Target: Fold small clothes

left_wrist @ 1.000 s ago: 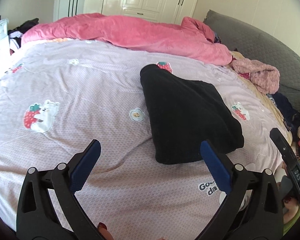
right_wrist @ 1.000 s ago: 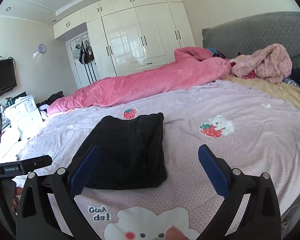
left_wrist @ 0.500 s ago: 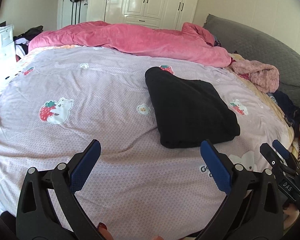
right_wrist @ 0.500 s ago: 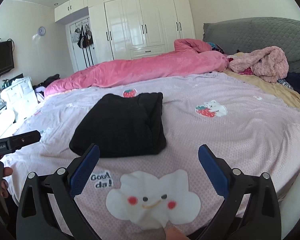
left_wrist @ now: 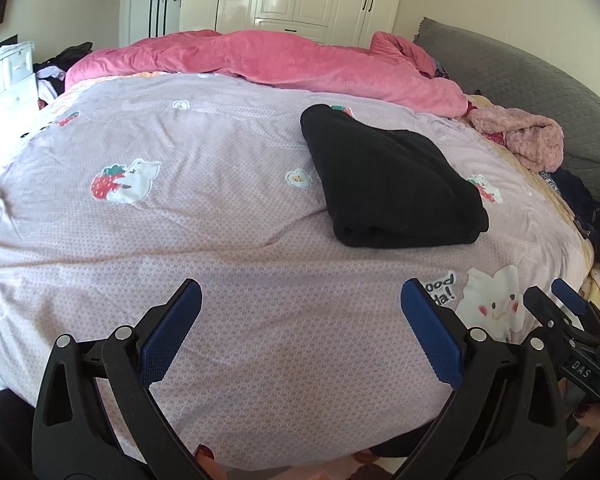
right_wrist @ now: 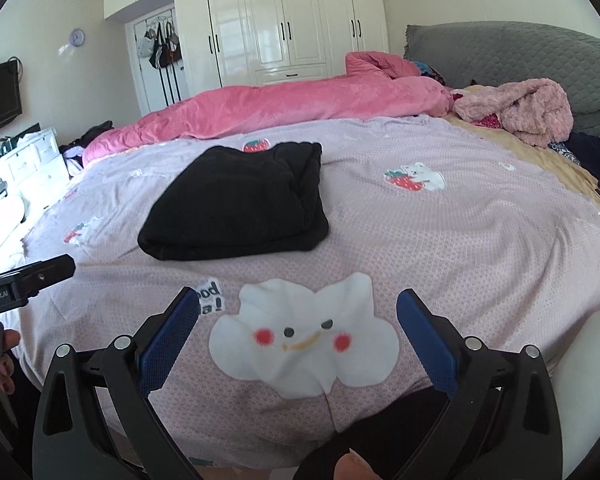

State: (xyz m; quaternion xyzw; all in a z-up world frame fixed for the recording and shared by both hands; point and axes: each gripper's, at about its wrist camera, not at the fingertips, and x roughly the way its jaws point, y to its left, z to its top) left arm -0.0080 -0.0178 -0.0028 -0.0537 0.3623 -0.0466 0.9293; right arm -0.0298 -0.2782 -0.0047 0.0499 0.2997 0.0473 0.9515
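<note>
A black garment lies folded into a thick rectangle on the lilac bedspread. My left gripper is open near the bed's front edge, well short of the garment, with nothing between its blue pads. My right gripper is open too, hovering over the white cloud print at the bed's near edge, the garment ahead and to its left. In the left wrist view the right gripper shows at the right edge; in the right wrist view, part of the left tool sits at the left.
A pink duvet is bunched along the far side of the bed. A fluffy pink garment and dark clothes lie by the grey headboard. White drawers stand left, wardrobes behind.
Both grippers have drawn back toward the bed's front edge and away from the folded black garment, which now looks smaller and farther off. The garment itself has not moved.
</note>
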